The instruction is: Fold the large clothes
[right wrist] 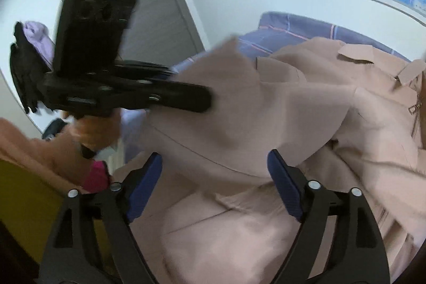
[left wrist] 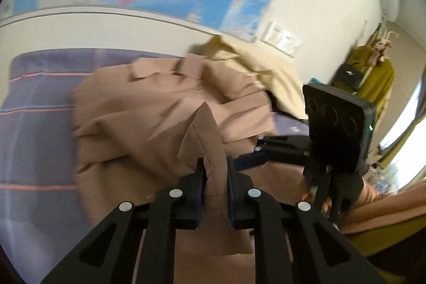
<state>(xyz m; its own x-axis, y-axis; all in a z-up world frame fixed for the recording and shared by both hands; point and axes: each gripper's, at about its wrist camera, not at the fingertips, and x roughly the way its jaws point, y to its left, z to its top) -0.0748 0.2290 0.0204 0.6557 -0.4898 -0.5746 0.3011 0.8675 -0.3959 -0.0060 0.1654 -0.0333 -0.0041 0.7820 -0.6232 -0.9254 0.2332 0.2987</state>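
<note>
Two tongs work the beige coat (left wrist: 149, 108) on the bed (left wrist: 37, 97). Left tongs (left wrist: 216, 172) pinch a raised hem fold, likely to carry it over. Right tongs (right wrist: 214, 175) stand spread above the cloth, gripping nothing.

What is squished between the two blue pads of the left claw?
A fold of the tan coat sits between the left claw's pads, seen in the left wrist view.

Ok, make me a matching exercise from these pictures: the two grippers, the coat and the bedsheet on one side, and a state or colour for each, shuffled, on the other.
Things:
1. left gripper
2. right gripper
3. coat
4. bedsheet

Descriptions:
A. purple with pink stripes
B. wide open, holding nothing
C. light brown, spread out rumpled
D. closed on a fold of cloth

Pairs: 1-D, 2-B, 3-C, 4-A
</note>
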